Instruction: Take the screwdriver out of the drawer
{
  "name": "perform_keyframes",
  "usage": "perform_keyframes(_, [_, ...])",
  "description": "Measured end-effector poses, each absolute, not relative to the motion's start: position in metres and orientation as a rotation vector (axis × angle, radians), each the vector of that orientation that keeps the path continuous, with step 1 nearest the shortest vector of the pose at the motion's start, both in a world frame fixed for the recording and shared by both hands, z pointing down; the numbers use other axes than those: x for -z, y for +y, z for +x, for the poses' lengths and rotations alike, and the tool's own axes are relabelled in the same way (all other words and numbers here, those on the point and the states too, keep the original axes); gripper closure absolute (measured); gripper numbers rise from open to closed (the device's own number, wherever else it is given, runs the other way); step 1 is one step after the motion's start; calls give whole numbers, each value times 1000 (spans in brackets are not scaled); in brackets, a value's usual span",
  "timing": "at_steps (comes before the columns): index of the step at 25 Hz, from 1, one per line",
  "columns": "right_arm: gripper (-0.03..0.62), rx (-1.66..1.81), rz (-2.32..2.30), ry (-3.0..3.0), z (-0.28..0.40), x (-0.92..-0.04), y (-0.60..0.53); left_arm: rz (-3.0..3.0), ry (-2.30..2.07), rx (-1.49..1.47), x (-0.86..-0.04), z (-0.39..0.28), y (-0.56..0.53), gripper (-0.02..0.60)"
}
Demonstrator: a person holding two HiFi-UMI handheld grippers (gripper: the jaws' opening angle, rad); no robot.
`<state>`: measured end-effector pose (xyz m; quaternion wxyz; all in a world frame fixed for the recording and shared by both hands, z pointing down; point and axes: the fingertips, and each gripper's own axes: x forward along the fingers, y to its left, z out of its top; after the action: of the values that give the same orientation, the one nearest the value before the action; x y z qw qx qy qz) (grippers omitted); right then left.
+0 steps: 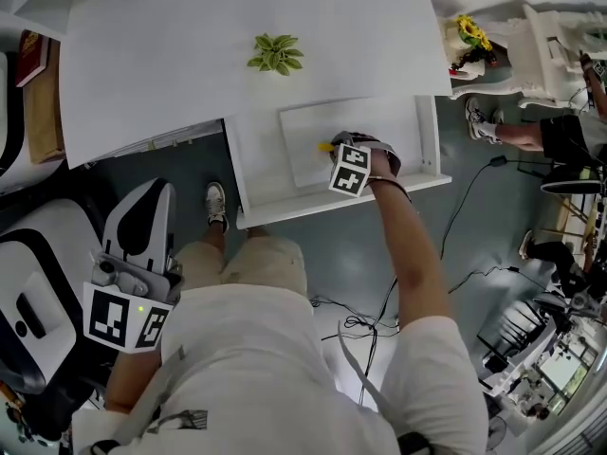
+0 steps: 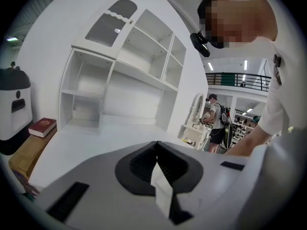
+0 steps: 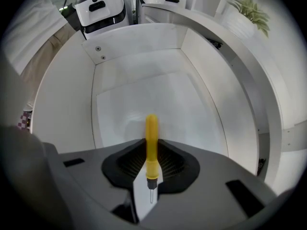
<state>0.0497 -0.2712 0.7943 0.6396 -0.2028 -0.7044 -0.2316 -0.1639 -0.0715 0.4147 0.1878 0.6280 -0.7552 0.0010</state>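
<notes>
Head view: a white drawer [image 1: 261, 164] stands pulled out from under a white counter [image 1: 171, 55]. The right hand-held gripper [image 1: 346, 152] reaches straight down into it, just toward 1 o'clock from the picture's middle. The yellow screwdriver [image 1: 325, 146] pokes out at the gripper's 9 o'clock, low inside the drawer. The left hand-held gripper [image 1: 147, 207] hangs at 8 o'clock, well apart from the drawer.

Left gripper view: the left hand-held gripper [image 2: 156, 152] has its jaws together with nothing between them.

Right gripper view: the right hand-held gripper [image 3: 151, 169] has its jaws drawn narrow onto the screwdriver [image 3: 151, 140], whose handle runs toward 12 o'clock over the drawer [image 3: 139, 51] floor.

We judge the drawer opened and the grasp made. Lifting the tool clear of the drawer is still to come.
</notes>
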Motion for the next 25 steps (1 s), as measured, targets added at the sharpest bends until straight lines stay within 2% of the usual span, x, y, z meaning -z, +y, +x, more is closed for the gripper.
perform_keyframes(12, [511, 556, -254, -1701, 34, -773, -270, 1857, -2080, -7, -404, -165, -63, 566])
perform_keyframes(25, [511, 449, 31, -1865, 26, -704, -254, 2059, -1986, 67, -375, -163, -71, 566])
